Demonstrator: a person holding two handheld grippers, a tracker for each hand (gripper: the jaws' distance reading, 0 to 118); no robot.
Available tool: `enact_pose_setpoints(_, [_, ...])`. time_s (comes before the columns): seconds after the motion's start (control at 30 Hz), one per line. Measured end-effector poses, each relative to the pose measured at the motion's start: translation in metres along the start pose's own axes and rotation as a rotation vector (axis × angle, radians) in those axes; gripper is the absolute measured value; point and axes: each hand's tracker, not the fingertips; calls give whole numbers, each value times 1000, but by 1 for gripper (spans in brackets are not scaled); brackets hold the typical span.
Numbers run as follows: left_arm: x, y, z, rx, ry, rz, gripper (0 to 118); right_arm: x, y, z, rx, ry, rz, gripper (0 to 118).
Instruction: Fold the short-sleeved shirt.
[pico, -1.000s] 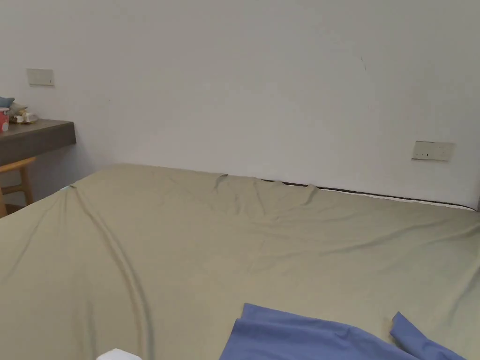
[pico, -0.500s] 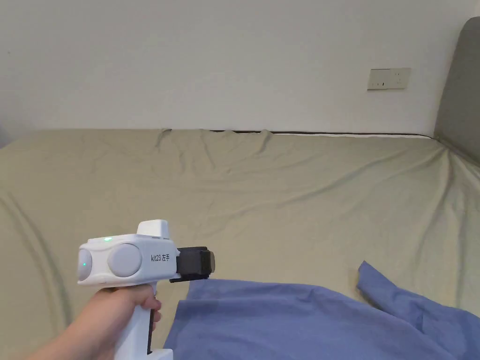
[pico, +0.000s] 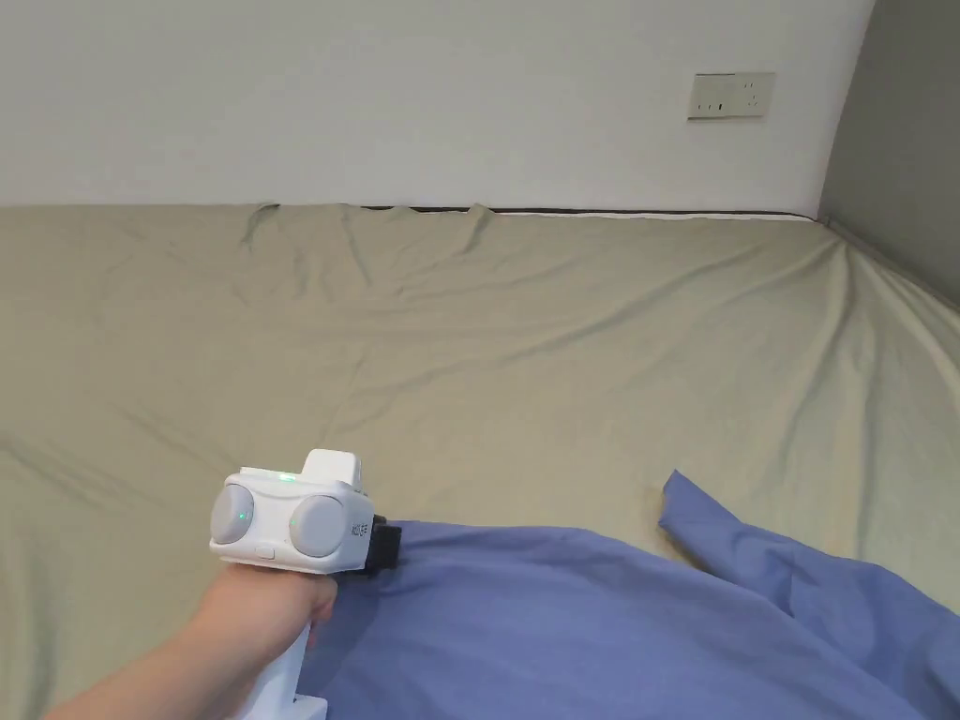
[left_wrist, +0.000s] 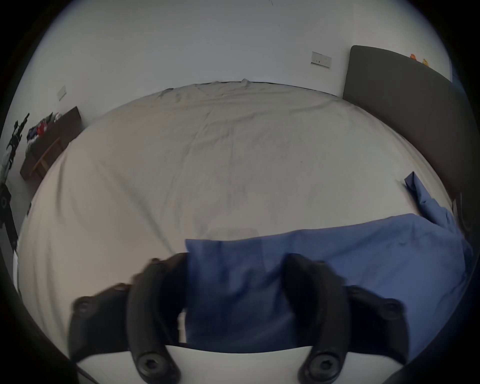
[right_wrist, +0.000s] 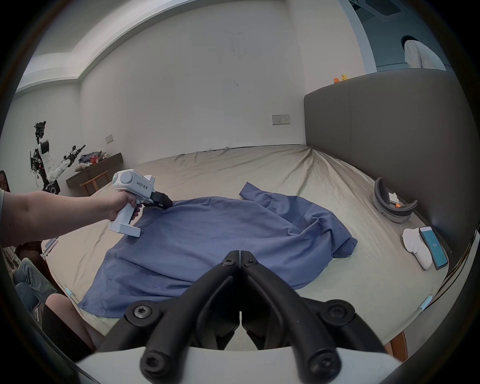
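Item: one blue short-sleeved shirt (right_wrist: 215, 241) of thin woven cloth, lying spread but rumpled on the olive-beige bed sheet (pico: 487, 356), its near part toward the person, one sleeve (pico: 712, 525) pointing up toward the far wall, the right side bunched near the grey padded headboard (right_wrist: 389, 145). Task status: judged barely begun; no fold is laid, creases and a heaped sleeve remain to be smoothed, and every fold is left to do. Left gripper (left_wrist: 235, 262), white-bodied with black jaws, held in the person's hand (right_wrist: 120, 205): jaws spread wide, straddling the shirt's far-left corner, with cloth between them but not clamped. Right gripper (right_wrist: 240, 256), black jaws: tips together, nothing between them, held above the shirt's near part. Also present: a white controller and a phone (right_wrist: 433, 246) side by side by the headboard, a grey headset (right_wrist: 389, 207), a wall socket (pico: 731, 94). Change against the earlier head views: a second ago no gripper appeared; half a second ago the left gripper was raised just beyond the shirt's edge; now it sits lower, at the corner itself. The camera has also swung rightward and down.
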Motion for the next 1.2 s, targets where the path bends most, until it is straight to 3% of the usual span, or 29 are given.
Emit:
enact_pose_setpoints(0.03, [-1, 2, 2, 18, -19, -42, 3, 0, 0, 1, 1, 3, 0, 0])
enact_pose_setpoints(0.17, [-6, -4, 26, 38, -19, -77, 3, 3, -2, 8, 9, -20, 21, 0])
enact_pose_setpoints(0.3, [-40, 0, 67, 126, -127, 142, 2, 12, -6, 13, -4, -45, -17, 0])
enact_pose_setpoints(0.4, [-49, -4, 102, 214, -134, 117, 2, 17, -6, 16, -9, -44, -48, 0])
enact_pose_setpoints(0.6, [-74, -17, 166, 335, -178, 188, 2, 18, -3, 20, -9, -78, -21, 0])
enact_pose_setpoints(0.7, [-88, -26, 194, 356, -175, 214, 2, 34, 8, 16, -29, -80, -45, 0])
enact_pose_setpoints(0.77, [-100, -30, 205, 354, -170, 227, 2, 56, 15, 7, -19, -121, -129, 0])
enact_pose_setpoints(0.83, [-110, -33, 211, 350, -163, 226, 2, 85, 19, -13, -45, -93, -112, 0])
enact_pose_setpoints(0.87, [-113, -34, 213, 351, -156, 225, 2, 98, 18, -24, -67, -140, -78, 1])
enact_pose_setpoints(0.9, [-116, -36, 215, 349, -145, 221, 2, 112, 17, -38, -69, -202, -69, 12])
enact_pose_setpoints(0.93, [-118, -37, 216, 345, -130, 218, 2, 129, 16, -53, -94, -225, -98, 30])
enact_pose_setpoints(1.0, [-123, -39, 217, 347, -123, 228, 2, 159, 14, -85, -181, -217, -158, 65])
enact_pose_setpoints(1.03, [-124, -40, 218, 345, -122, 237, 2, 171, 13, -100, -217, -246, -194, 76])
enact_pose_setpoints(1.1, [-124, -41, 215, 333, -125, 239, 2, 185, 10, -124, -252, -259, -220, 81])
enact_pose_setpoints(1.2, [-116, -45, 213, 316, -116, 226, 2, 193, 2, -151, -276, -162, -294, 81])
